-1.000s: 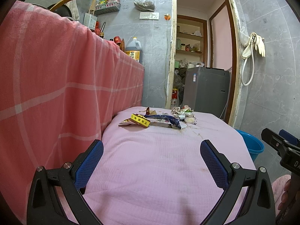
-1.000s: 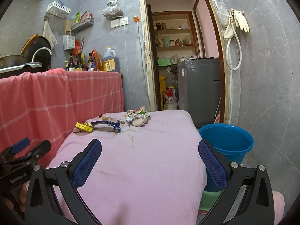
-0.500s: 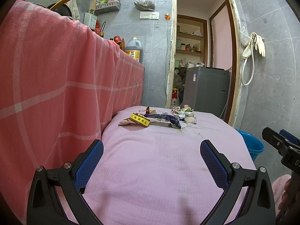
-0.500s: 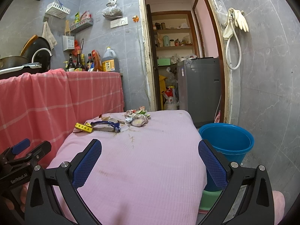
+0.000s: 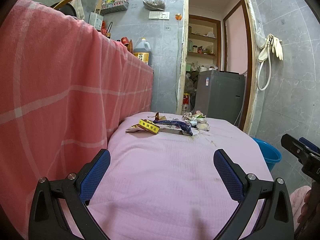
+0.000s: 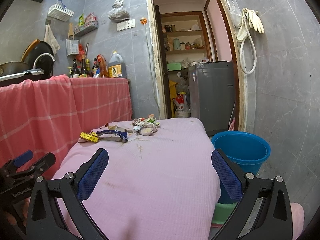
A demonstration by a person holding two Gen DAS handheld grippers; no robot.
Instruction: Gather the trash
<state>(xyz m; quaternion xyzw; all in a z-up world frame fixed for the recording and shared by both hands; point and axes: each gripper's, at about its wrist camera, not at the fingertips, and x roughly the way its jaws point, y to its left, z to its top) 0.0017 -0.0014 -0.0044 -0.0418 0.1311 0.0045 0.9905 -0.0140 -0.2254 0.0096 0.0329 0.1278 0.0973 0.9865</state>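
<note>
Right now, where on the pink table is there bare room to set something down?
The near half of the pink table is bare, from the claws' edge up to the faint stains. The far end is crowded: yellow packet, blue wrapper and crumpled scraps. The far right corner beside the scraps is also bare.

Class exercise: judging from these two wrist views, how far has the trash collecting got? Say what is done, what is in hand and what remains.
Done: nothing visible; the blue bucket shows no trash inside. In hand: nothing; the left hand-held gripper and right hand-held gripper are both open and empty over the pink cloth. Left: the whole pile, including the yellow packet, blue wrapper and crumpled scraps.
</note>
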